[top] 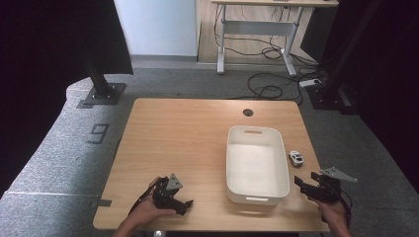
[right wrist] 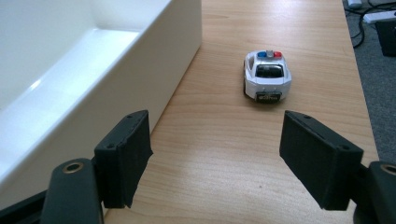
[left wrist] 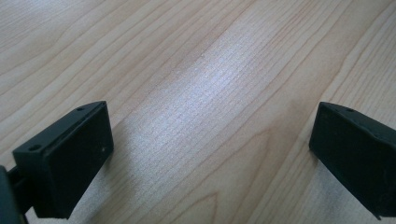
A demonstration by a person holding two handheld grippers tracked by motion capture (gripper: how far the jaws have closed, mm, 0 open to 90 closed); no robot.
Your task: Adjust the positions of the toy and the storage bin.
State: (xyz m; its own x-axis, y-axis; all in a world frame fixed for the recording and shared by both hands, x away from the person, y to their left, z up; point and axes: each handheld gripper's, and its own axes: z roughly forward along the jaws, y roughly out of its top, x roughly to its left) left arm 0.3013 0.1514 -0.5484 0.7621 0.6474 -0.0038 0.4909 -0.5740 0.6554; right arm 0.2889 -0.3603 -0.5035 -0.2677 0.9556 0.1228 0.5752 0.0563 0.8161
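Bare wood is lying open across the whole left half and the far part of the bench (top: 188, 133), so we are seeing plenty of room to move there. On the right half a white tub (top: 232, 163) is sitting lengthwise from the near edge toward the far edge, and only a narrow strip of bench is running between its right wall and the bench's right edge.

Our toy police car (top: 296, 157) is standing in that strip, just beside the tub's right wall but apart from it, about midway along the tub. In the right gripper view the toy police car (right wrist: 267, 74) is showing its rear bumper to us, so its long axis is running parallel to the right edge and its nose is pointing toward the far edge.

We are holding the right gripper (top: 307, 186) at the near right corner, hand coming up from below, its jaws aimed forward along the strip at the car. The right gripper (right wrist: 215, 158) is standing wide open, gripping nothing, with the car lying well ahead of the tips and the tub's wall (right wrist: 177, 51) close by its left jaw.

We are resting the left gripper (top: 185, 205) near the near edge, left of the tub, angled toward the right. The left gripper (left wrist: 210, 154) is likewise spread wide over bare wood, with nothing between its jaws.
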